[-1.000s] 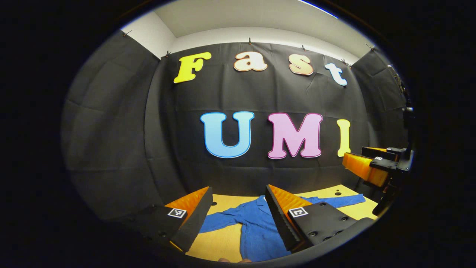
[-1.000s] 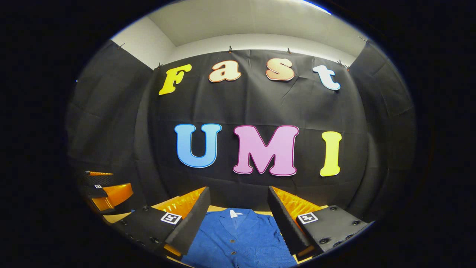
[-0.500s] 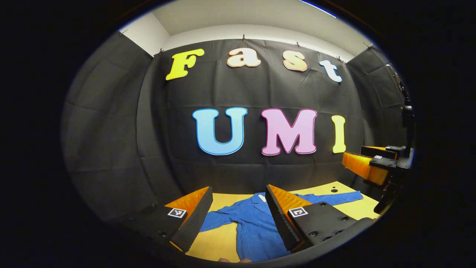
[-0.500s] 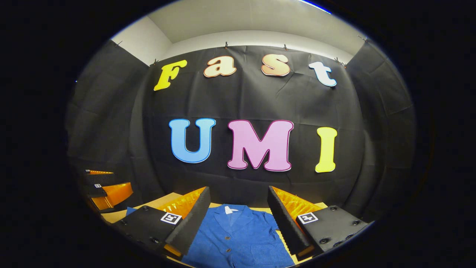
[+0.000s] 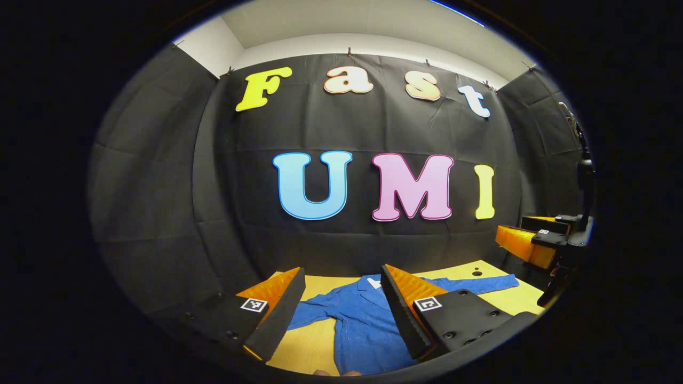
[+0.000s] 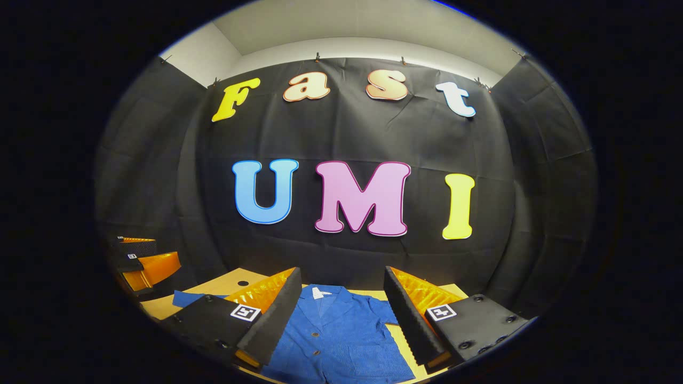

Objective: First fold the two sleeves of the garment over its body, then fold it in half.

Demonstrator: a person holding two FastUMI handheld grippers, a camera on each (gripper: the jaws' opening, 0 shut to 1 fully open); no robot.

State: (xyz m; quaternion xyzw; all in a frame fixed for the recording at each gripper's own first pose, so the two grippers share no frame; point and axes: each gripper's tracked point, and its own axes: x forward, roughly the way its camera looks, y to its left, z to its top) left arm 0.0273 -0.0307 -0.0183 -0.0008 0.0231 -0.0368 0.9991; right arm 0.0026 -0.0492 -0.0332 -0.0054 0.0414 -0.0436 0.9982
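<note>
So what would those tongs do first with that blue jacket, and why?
Probably lower one set of tongs to a sleeve end. The blue jacket lies flat on the wooden table, both sleeves spread out and unfolded. The left tongs and right tongs are open, above the cloth, holding nothing. The left sleeve looks nearest the left tongs, so I would start there.

Left tool: both fingers spread wide apart, nothing between them, held level and pointing forward, raised off the surface below. Right tool: same condition, fingers wide apart and gripping nothing, likewise aloft. In the left gripper view the right tool appears at the far right edge, apparently parted, though the edge distortion makes this uncertain. In the right gripper view the left tool sits at the far left.
</note>
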